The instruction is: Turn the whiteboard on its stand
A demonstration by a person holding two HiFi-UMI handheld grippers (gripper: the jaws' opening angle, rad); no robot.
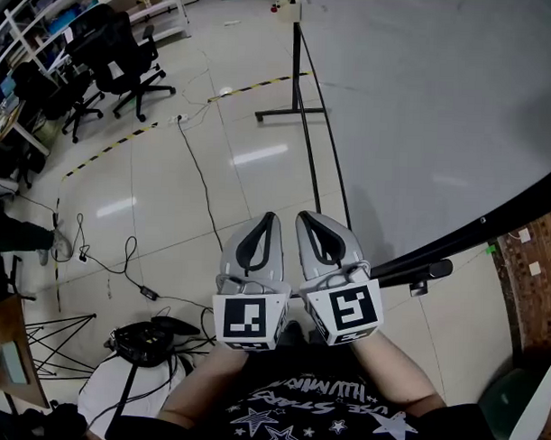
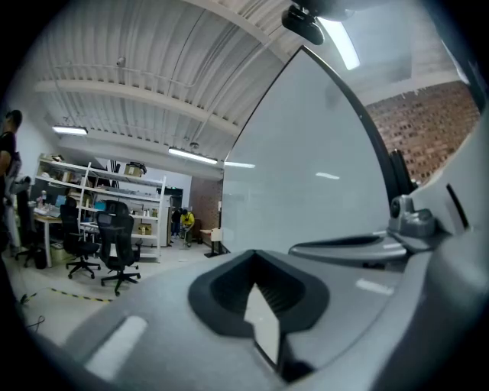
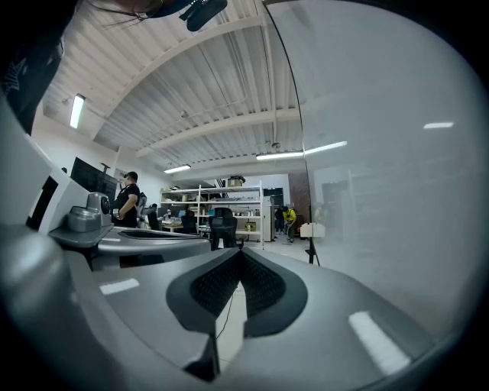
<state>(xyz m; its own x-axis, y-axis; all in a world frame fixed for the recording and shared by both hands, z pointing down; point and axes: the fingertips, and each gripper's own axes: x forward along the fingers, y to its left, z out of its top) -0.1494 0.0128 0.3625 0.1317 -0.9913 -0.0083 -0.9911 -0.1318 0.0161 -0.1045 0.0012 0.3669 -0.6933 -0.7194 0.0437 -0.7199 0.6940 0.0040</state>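
The whiteboard (image 1: 424, 102) is a large pale panel in a black frame that fills the right of the head view. Its black stand (image 1: 298, 89) runs along its left edge, with a foot on the floor tiles. Both grippers are held side by side just left of the board's near corner, without touching it. The left gripper (image 1: 270, 216) is shut with nothing in it, and so is the right gripper (image 1: 304, 216). In the left gripper view the whiteboard (image 2: 306, 176) rises beyond the left gripper (image 2: 256, 256). In the right gripper view the whiteboard (image 3: 397, 153) stands to the right of the right gripper (image 3: 241, 252).
Black office chairs (image 1: 128, 56) and shelves (image 1: 112, 1) stand at the far left. A cable (image 1: 192, 158) and striped tape (image 1: 253, 83) cross the floor. Dark equipment (image 1: 145, 341) lies near the person's feet at the lower left. A brick wall (image 1: 535, 269) is at the right. A person (image 3: 126, 202) stands by the desks.
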